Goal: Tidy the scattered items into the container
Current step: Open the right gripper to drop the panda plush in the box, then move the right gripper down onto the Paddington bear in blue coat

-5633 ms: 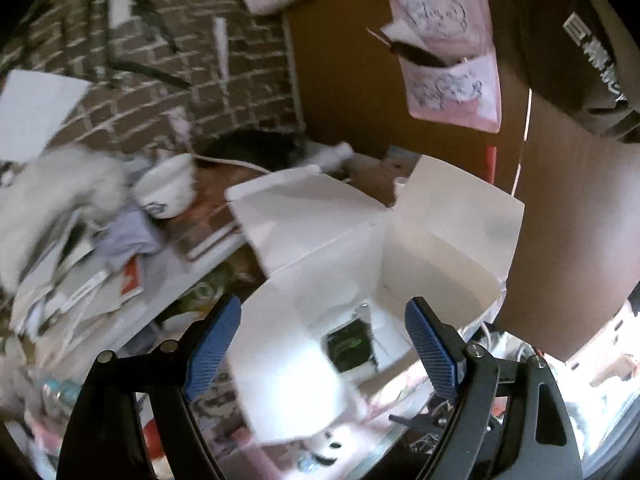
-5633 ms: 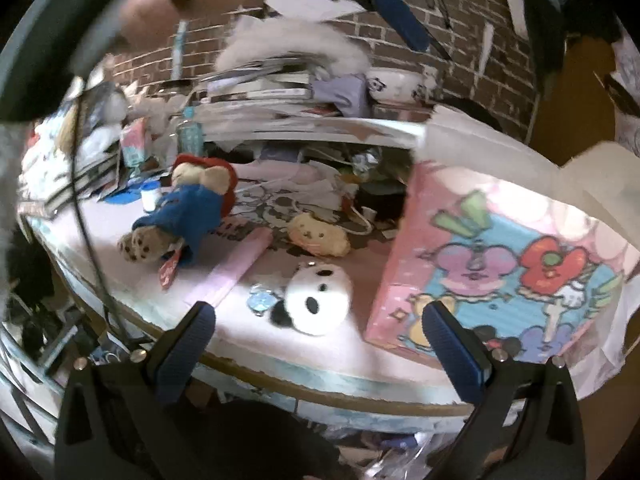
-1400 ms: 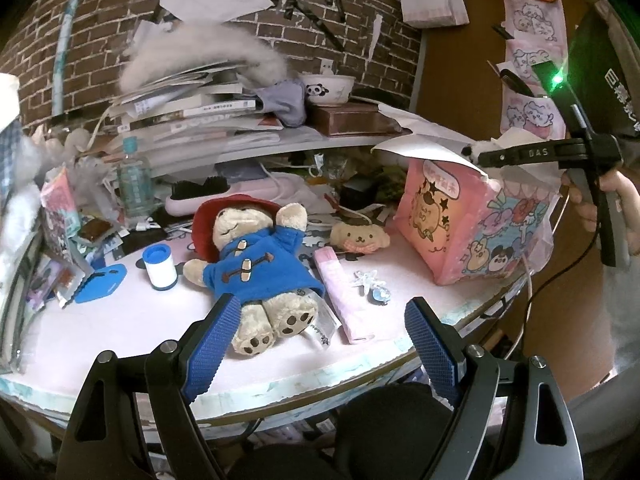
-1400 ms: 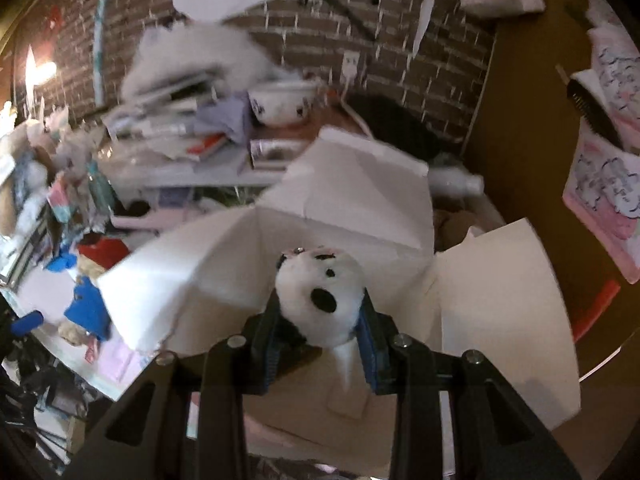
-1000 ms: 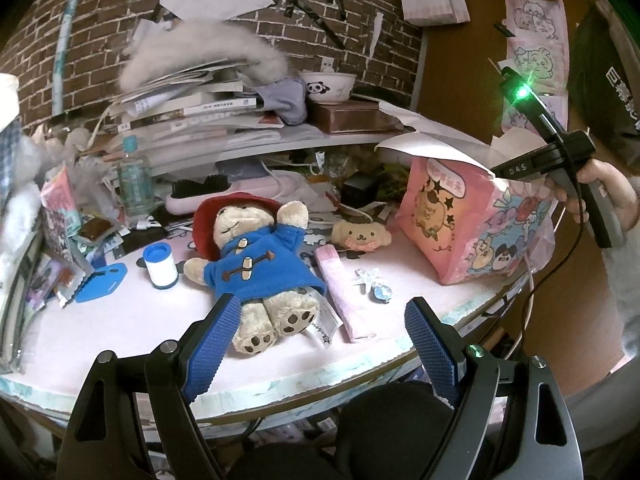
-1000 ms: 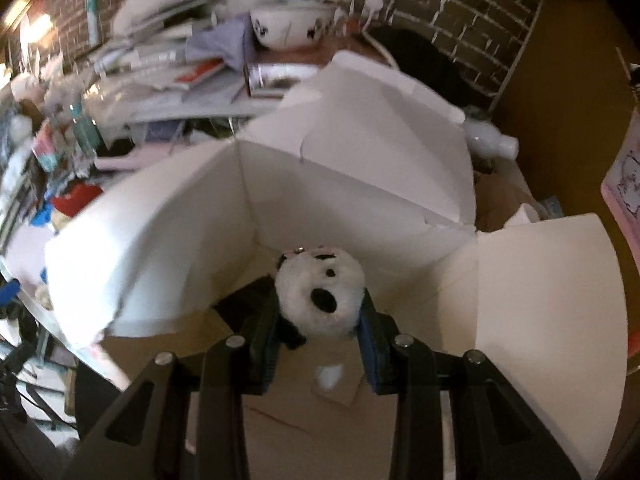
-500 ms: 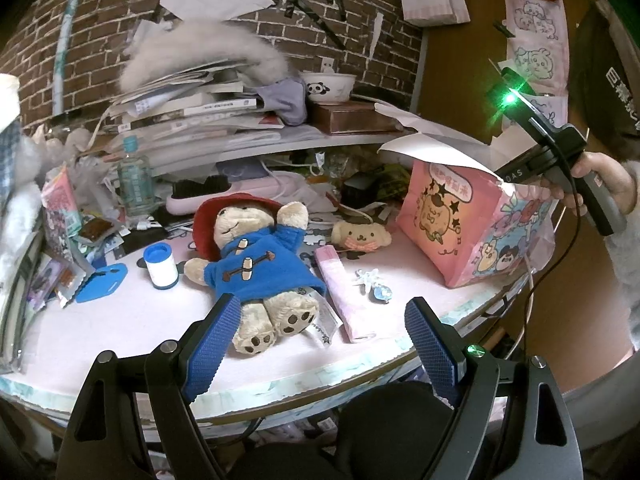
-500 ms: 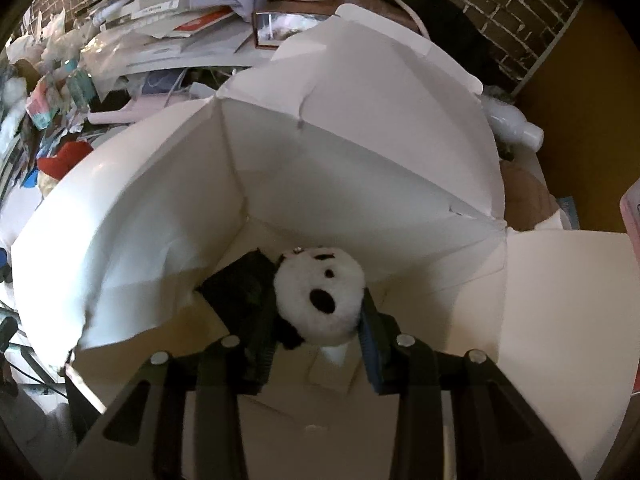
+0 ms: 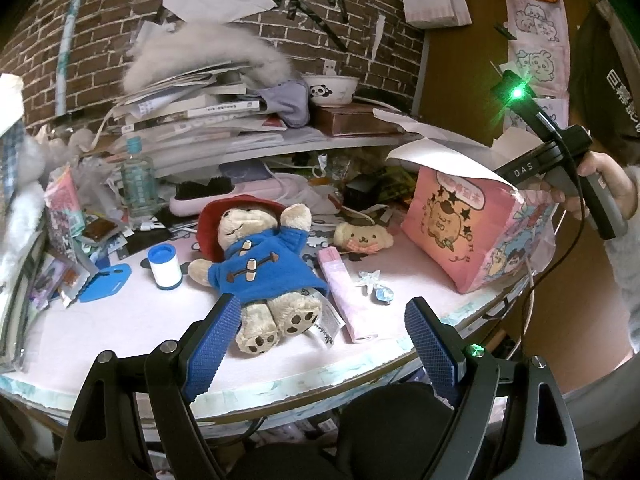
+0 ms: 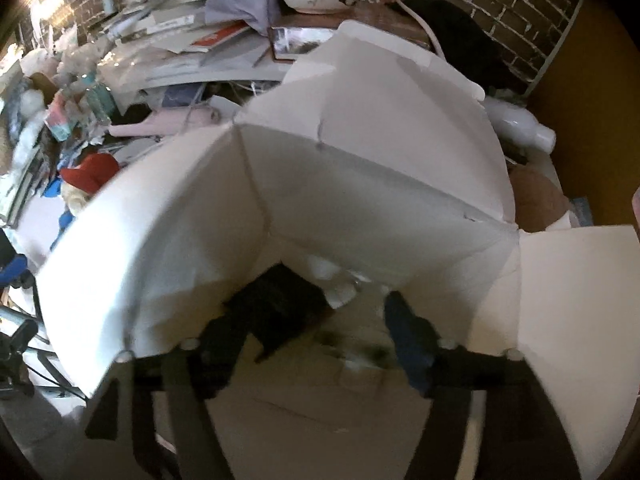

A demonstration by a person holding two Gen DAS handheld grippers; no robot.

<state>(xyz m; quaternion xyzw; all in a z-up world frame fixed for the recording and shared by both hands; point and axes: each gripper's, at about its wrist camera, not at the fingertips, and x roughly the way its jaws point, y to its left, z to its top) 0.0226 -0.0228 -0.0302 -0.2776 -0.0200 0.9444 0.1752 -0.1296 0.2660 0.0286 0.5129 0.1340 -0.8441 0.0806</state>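
Note:
My left gripper (image 9: 320,342) is open and empty, low at the table's front edge, facing a teddy bear (image 9: 260,264) in a blue coat and red hat. A pink pouch (image 9: 348,292), a yellow plush dog (image 9: 362,236), a small star charm (image 9: 378,286) and a blue-capped roll (image 9: 164,266) lie around it. The pink cartoon box (image 9: 468,228) stands at the right. My right gripper (image 10: 316,332) is open inside that box (image 10: 360,192), blurred. The panda plush (image 10: 336,280) lies loose inside the box, beside a dark item (image 10: 280,312).
Stacked books and papers (image 9: 192,108), a panda bowl (image 9: 330,88) and a water bottle (image 9: 138,176) crowd the shelf by the brick wall. A blue tag (image 9: 106,282) and packets lie at the left. A hairbrush (image 9: 206,196) lies behind the bear.
My right gripper lowered into the box and opened, letting go of the panda plush. My left gripper has stayed still.

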